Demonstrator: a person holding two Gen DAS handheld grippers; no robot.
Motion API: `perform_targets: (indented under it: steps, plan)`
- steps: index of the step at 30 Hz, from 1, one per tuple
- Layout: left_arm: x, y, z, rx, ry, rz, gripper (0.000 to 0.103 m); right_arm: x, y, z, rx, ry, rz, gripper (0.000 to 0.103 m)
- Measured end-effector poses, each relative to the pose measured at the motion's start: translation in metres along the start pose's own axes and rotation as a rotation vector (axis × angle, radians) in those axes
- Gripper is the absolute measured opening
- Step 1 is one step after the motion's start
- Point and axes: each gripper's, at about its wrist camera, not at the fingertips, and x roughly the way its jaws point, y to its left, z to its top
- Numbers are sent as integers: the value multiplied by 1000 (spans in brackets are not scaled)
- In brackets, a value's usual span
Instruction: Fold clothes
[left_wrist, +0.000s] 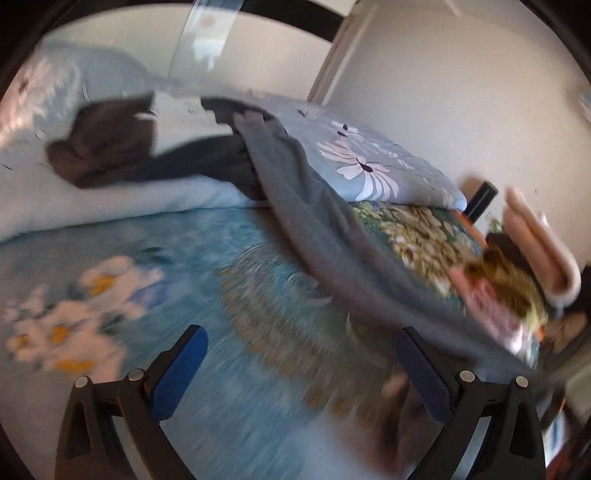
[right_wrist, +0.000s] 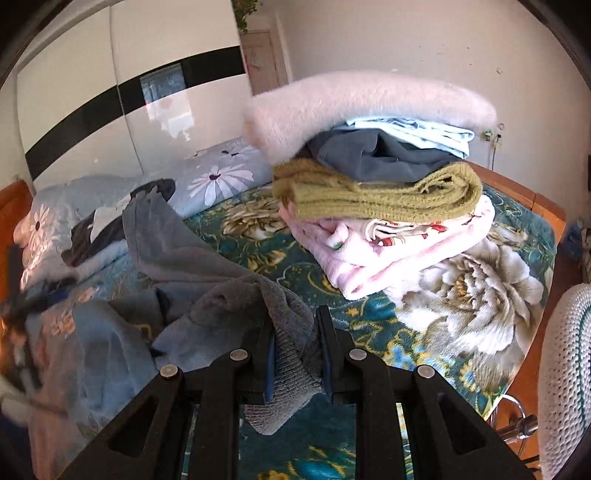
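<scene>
A grey knit sweater (right_wrist: 192, 254) lies stretched across the flowered bedspread (right_wrist: 461, 295). My right gripper (right_wrist: 297, 350) is shut on its ribbed hem, which bunches up between the fingers. In the left wrist view the same grey sweater (left_wrist: 317, 221) runs diagonally from the pillows down to the right. My left gripper (left_wrist: 301, 365) is open above the bedspread (left_wrist: 221, 258), with nothing between its blue pads (left_wrist: 177, 373). That view is blurred by motion.
A stack of folded clothes (right_wrist: 376, 192) sits on the bed: pink fleece at the bottom, an olive knit, dark and light blue pieces, a fluffy pink one on top. Dark garments (left_wrist: 110, 147) lie on the pillows. A white knit chair (right_wrist: 565, 369) stands at the right.
</scene>
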Motion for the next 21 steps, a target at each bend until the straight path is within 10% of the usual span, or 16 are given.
perform_targets:
  steps: [12,15,19,21]
  plan:
    - [121,-2,74,-140,78,119,89,23,-25,-5,22,32,55,22]
    - [128,2,77,-185,83,105,67,28,-28,-5,26,36,63,23]
    - [129,6,78,-244,82,80,3,32,-30,-5,33,41,72,23]
    - [118,7,78,-262,43,63,4,31,-29,-5,30,44,69,23]
